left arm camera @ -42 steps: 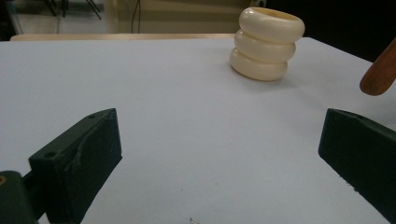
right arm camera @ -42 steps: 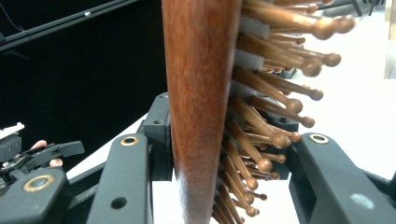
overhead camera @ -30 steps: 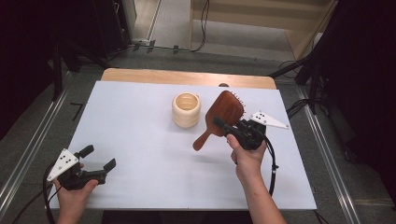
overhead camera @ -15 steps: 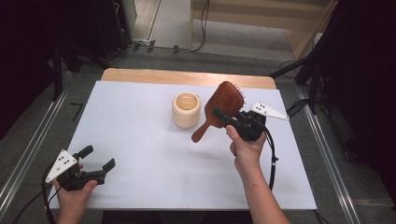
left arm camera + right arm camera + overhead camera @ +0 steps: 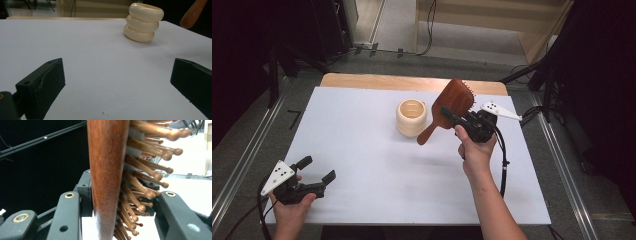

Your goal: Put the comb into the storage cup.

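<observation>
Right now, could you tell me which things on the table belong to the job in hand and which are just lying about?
In the job:
- wooden hairbrush, clamped in the right gripper and held off the table
- cream ribbed cup, just beside the brush handle

Not in use:
- left gripper, open over the white tabletop
- wooden board at the far edge

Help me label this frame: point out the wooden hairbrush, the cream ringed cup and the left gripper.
wooden hairbrush (image 5: 453, 98): high view, smooth back of its head.
cream ringed cup (image 5: 411, 118): high view, its side wall.
left gripper (image 5: 316, 173): high view, midway between its open fingertips.
</observation>
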Demonstrator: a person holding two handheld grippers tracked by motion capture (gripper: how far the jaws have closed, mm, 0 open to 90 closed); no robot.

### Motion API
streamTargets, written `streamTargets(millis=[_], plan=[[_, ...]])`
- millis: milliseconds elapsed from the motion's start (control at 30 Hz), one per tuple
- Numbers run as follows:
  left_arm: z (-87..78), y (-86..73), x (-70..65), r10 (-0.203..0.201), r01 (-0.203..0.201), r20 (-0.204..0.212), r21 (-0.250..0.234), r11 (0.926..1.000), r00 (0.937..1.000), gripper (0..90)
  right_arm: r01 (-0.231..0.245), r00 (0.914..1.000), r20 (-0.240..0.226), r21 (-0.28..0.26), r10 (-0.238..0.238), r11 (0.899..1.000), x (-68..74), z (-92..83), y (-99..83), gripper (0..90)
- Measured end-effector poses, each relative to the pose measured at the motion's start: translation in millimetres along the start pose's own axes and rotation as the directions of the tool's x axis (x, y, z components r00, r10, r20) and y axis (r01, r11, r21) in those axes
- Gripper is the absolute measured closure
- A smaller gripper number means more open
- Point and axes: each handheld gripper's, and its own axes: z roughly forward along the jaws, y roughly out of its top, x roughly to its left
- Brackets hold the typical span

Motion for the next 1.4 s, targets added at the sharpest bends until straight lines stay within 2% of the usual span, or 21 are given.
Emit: streamTargets(millis=[133,300,967,1400], plan=[[0.4,-0.1,-0.7,0.007,-0.007,0.002,0.004,1.0000,1.0000,0.0,0.000,1.0000,-0.005,-0.004,0.000,1.000,-2.5,3.5,5.0,54.4],[-0.4,-0.2,0.4,-0.004,0.004,0.002,-0.003,1.0000,1.0000,0.0,0.013,0.9999,-0.010,-0.006,-0.014,1.000,-3.8,9.3,12.0,54.5],[0.3,-0.2,-2.3,0.015,-0.015,-0.002,0.004,0.9999,0.9999,0.2,0.011,0.9999,-0.002,-0.056,-0.011,0.998,-10.5,30.3,40.0,54.5],[-0.1,-0.1,-2.4,0.019,-0.019,-0.001,-0.002,0.9998,0.9998,0.2,0.010,0.9998,0.018,-0.058,-0.009,0.998,-18.8,52.3,42.9,54.6]])
